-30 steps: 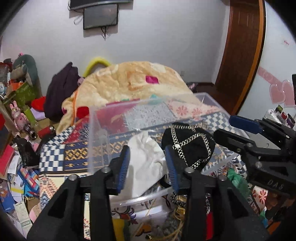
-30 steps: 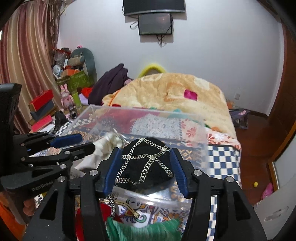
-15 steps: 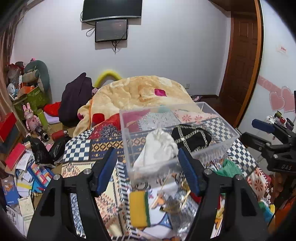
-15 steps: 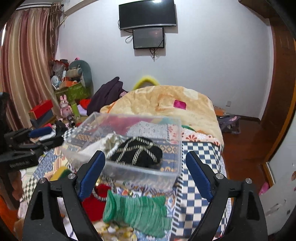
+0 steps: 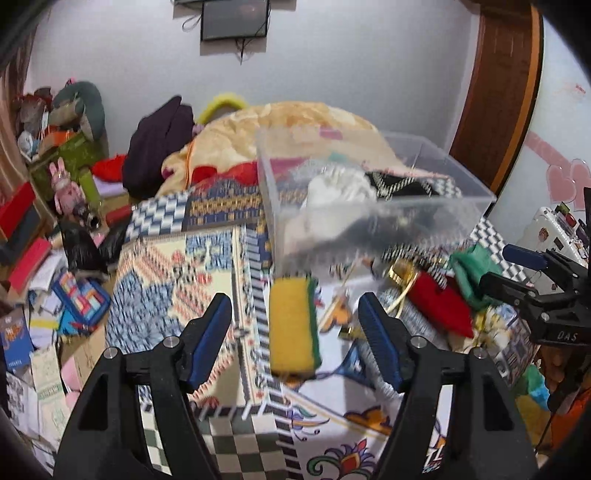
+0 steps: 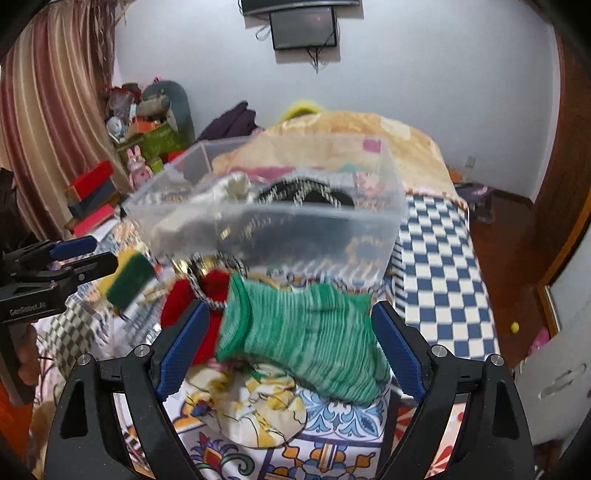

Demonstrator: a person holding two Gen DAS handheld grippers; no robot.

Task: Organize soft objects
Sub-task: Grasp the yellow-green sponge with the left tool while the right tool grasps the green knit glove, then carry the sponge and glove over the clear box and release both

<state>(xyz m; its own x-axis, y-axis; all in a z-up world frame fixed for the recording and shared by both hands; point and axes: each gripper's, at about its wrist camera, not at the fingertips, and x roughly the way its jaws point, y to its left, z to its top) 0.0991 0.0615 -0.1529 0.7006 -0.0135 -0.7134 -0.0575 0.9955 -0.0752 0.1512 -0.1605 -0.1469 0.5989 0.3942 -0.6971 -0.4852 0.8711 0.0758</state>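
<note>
the step in hand, as far as it can be judged, is a double pick: each gripper lines up on one soft item lying in front of the clear plastic bin [image 5: 369,221], which serves as the landmark.

left gripper [image 5: 295,317]: jaws released and spread, nothing pressed between them. the yellow-and-green sponge [image 5: 293,325] lies on the cloth between the fingers, just in front of the bin's near wall. centre the jaws on the sponge's narrow width and lower until both pads flank its sides before you close. it is likely to compress, so close gently.

right gripper [image 6: 290,339]: jaws released and wide, holding nothing. the green knitted sock [image 6: 303,332] lies between them, in front of the bin's near wall, touching no pad that can be seen. grip the thick middle, not the loose cuff. keep clear of the red fabric item [image 6: 192,306] and the checked cord [image 6: 207,295] just beside the sock on its left, so that neither is caught.

the bin already holds a white cloth [image 5: 340,184] and a black hat with chain trim [image 6: 306,194].

surface: a bed covered by a patterned cloth [image 5: 166,280], cluttered in front of the bin. behind the bin lies a heaped beige blanket [image 5: 288,122]. further behind, a white wall carries a dark screen [image 6: 303,33]. to the left of the bin, boxes and toys are stacked by a striped curtain [image 6: 44,110].
</note>
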